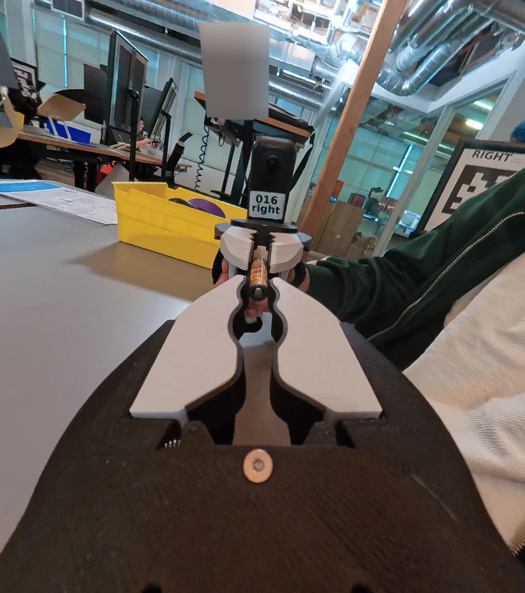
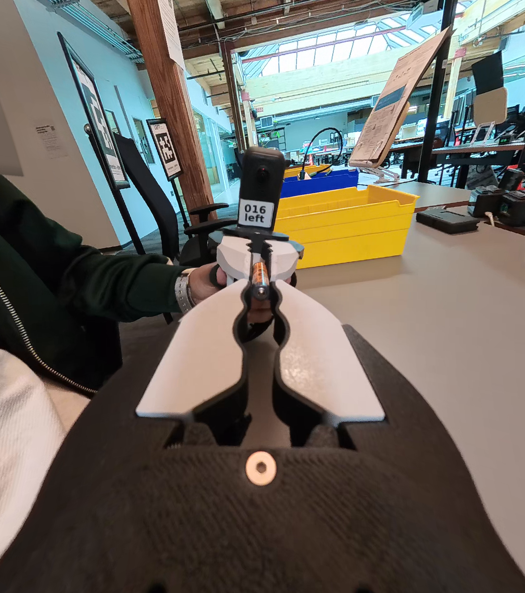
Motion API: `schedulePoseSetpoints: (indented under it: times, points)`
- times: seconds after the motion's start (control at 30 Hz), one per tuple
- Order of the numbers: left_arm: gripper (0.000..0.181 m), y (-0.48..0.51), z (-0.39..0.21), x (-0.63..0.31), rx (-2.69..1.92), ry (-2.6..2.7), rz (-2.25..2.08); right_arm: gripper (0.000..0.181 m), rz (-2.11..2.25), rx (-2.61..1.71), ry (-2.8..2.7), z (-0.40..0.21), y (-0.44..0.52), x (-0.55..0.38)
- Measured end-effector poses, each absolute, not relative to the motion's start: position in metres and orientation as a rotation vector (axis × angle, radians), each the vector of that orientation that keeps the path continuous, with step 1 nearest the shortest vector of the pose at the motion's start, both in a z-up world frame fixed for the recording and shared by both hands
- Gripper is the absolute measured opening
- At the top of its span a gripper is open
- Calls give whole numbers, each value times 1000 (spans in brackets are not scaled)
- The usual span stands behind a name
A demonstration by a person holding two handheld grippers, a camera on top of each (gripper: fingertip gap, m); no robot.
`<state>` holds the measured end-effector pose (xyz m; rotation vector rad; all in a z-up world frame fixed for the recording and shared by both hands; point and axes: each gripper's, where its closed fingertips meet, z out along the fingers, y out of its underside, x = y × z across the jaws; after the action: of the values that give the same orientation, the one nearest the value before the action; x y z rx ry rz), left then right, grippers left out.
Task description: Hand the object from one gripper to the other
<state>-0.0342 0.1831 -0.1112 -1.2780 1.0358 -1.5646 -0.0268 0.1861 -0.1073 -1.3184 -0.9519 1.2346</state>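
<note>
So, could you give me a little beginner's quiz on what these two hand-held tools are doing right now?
1. True or false: the battery is lying on the table.
2. Which of the left tool and the right tool is closed on the battery? A: the left only. B: the right only. C: both, one at each end.
3. Fill in: the open bin on the table behind the tools is coloured ___.

Key
1. False: it is held up in the air between the tools, which face each other.
2. C, as far as both views show.
3. Yellow.
</note>
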Motion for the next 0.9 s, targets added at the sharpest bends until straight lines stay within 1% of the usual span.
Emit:
schedulePoseSetpoints:
  times: [0.03,0.07,0.13,0.17,0.2,0.23,0.3,0.4,0.43,0.53,0.6,0.63,0.7,0.73,0.83,0.9]
  points:
    - [10,183,-111,-32,-1277,1044,-1549,11,1217,-1319,-946,-107,187,-25]
    - [10,184,-110,-31,-1272,1045,-1540,24,1182,-1315,-923,-106,191,-21]
    - [10,189,-110,-28,-1289,1035,-1535,88,1038,-1304,-787,-99,210,-9]
    - [11,192,-112,-27,-1305,1028,-1533,108,948,-1303,-736,-97,219,-1]
    - [11,196,-114,-26,-1326,1019,-1530,117,844,-1302,-729,-97,224,7]
    - [11,201,-117,-25,-1349,1009,-1528,123,724,-1298,-755,-98,226,13]
    - [11,209,-121,-23,-1382,996,-1519,129,397,-1295,-858,-106,232,24]
    - [11,217,-124,-18,-1415,975,-1511,126,-76,-1297,-1009,-119,240,36]
    - [11,219,-126,-17,-1430,970,-1506,120,-184,-1289,-1057,-123,240,36]
    - [11,222,-132,-11,-1484,973,-1475,89,-456,-1232,-1207,-132,235,31]
    - [11,221,-136,-7,-1509,987,-1441,54,-629,-1148,-1308,-136,231,27]
    - [11,220,-137,-5,-1512,997,-1431,49,-699,-1104,-1340,-137,229,25]
    - [11,216,-138,0,-1510,1017,-1414,37,-752,-1100,-1386,-143,228,22]
    - [11,215,-138,2,-1508,1025,-1403,36,-750,-1115,-1382,-143,228,22]
    - [11,212,-138,6,-1512,1030,-1359,22,-720,-1154,-1378,-144,227,23]
    - [11,213,-139,7,-1528,1012,-1331,17,-699,-1176,-1381,-146,227,23]
